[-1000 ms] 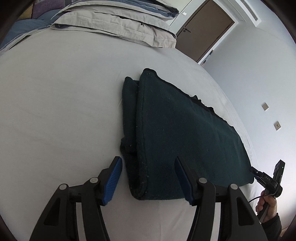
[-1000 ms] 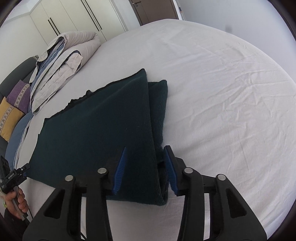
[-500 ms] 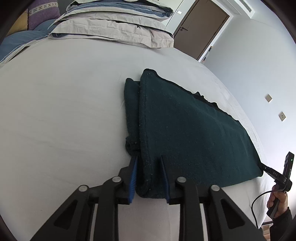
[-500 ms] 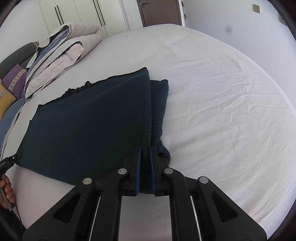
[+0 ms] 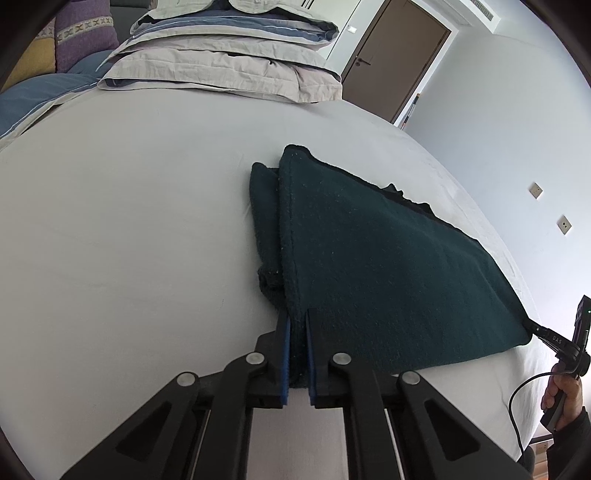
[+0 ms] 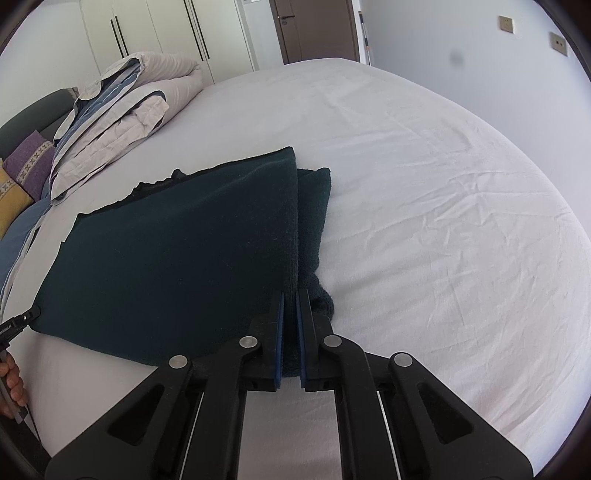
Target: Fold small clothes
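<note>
Dark green cloth (image 5: pixel 369 258) folded on white bed (image 5: pixel 129 221); wardrobe (image 6: pixel 147 29) only in right view. Left tongs (image 5: pixel 297 321) and right tongs (image 6: pixel 290 295) both pinching near corners.

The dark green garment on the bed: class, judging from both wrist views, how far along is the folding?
Done: the dark green garment lies on the white sheet with layers already stacked along one edge. In hand: the left claw and right claw are each shut on a near corner. Left: carrying those corners across for the next fold.
</note>
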A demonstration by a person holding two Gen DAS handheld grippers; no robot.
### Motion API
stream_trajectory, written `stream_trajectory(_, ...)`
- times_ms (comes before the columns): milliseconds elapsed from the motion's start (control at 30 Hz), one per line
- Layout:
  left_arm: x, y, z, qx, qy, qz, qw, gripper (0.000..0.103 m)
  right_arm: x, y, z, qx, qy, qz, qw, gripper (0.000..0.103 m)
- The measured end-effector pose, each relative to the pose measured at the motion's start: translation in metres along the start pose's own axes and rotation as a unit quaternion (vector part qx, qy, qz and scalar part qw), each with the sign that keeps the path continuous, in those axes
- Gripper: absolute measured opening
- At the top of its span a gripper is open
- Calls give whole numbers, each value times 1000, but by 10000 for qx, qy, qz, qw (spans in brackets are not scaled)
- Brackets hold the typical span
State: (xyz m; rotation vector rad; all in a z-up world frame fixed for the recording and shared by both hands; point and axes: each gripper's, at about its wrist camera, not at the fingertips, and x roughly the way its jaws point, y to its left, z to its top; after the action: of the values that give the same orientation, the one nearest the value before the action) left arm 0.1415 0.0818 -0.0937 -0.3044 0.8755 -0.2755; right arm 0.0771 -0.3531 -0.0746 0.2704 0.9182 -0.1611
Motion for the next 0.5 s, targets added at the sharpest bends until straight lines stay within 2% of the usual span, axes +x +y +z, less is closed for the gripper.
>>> stream_trajectory(500,-7,7,-20,43,74,-12,10000,6,3,-15,-18,249,114,108,9996,5)
